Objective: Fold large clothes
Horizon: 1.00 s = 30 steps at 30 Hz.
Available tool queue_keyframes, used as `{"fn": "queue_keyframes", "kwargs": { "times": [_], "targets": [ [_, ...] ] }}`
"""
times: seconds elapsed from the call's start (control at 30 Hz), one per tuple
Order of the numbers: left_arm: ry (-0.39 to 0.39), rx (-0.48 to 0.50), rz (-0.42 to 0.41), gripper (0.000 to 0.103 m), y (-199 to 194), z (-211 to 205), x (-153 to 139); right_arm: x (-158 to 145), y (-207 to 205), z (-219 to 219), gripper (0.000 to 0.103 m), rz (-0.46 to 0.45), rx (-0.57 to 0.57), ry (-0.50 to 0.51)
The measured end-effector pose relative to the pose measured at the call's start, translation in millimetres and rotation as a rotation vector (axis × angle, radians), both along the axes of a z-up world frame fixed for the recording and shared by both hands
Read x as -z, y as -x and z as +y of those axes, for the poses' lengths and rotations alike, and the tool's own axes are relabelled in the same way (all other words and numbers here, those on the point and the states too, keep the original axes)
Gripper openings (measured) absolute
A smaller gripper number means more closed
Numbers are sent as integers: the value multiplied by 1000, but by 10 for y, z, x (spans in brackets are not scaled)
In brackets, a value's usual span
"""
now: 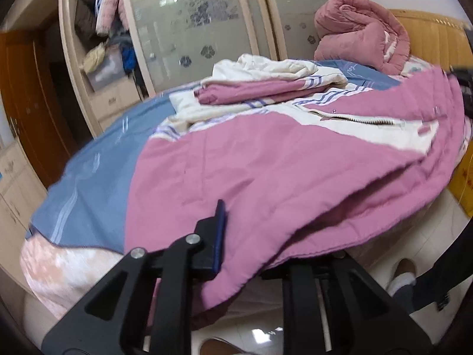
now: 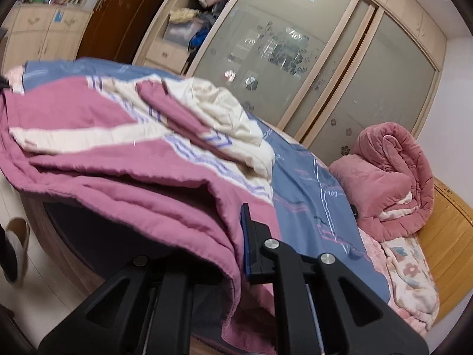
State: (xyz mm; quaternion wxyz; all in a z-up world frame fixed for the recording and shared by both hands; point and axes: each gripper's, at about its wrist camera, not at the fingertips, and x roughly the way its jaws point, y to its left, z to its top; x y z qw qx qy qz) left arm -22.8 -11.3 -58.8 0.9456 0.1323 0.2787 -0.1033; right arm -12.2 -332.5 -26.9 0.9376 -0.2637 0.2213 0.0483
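**A:** What sort of thing is the pink jacket (image 1: pixel 266 171)?

**B:** Padded and quilted, pink with cream panels, striped trim and a zip. It lies spread over the blue bedsheet (image 1: pixel 97 159), its hem hanging off the near edge of the bed. I judge it soft and floppy, bulky rather than heavy, and the shell looks a bit slick.

**A:** So where to take it?

**B:** At the hem corners, on the thick stitched edge. Both grippers are there. The left gripper (image 1: pixel 236 242) has its jaws narrow with the pink hem between them; one finger is buried under cloth. The right gripper (image 2: pixel 233 245) is pinched nearly closed on the hem at the other corner.

**A:** Anything nearby?

**B:** A rolled pink quilt (image 2: pixel 393 177) at the headboard end, well apart, and the wardrobe (image 2: pixel 295 59) behind the bed.
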Motion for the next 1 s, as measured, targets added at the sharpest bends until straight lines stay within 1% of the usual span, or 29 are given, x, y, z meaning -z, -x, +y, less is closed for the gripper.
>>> {"fn": "queue_keyframes", "kwargs": {
  "times": [0.2, 0.37, 0.5, 0.63, 0.7, 0.8, 0.9, 0.93, 1.0],
  "targets": [
    [5, -8, 15, 15, -20, -14, -20, 89, 32, -16, 10, 25, 26, -39],
    [46, -4, 44, 15, -55, 25, -44, 77, 25, -30, 10, 22, 42, -82],
    [66, -7, 42, 14, -53, 31, -78, 18, -37, -79, 10, 20, 55, -155],
    [129, -13, 29, 13, -92, 72, -203, -67, -110, -132, 9, 19, 65, -247],
    [157, -21, 11, 13, -134, 80, -314, -161, -155, -182, 9, 12, 66, -321],
    [158, -27, -38, 12, -215, 50, -549, -362, -240, -237, 9, -29, 73, -401],
    [175, -31, -64, 11, -381, 41, -842, -569, -435, -248, 9, -55, 70, -440],
    [177, -33, -83, 11, -479, 34, -983, -655, -525, -235, 9, -63, 66, -449],
    [170, -37, -111, 10, -633, 24, -1173, -812, -663, -201, 8, -89, 61, -450]
  ]
}}
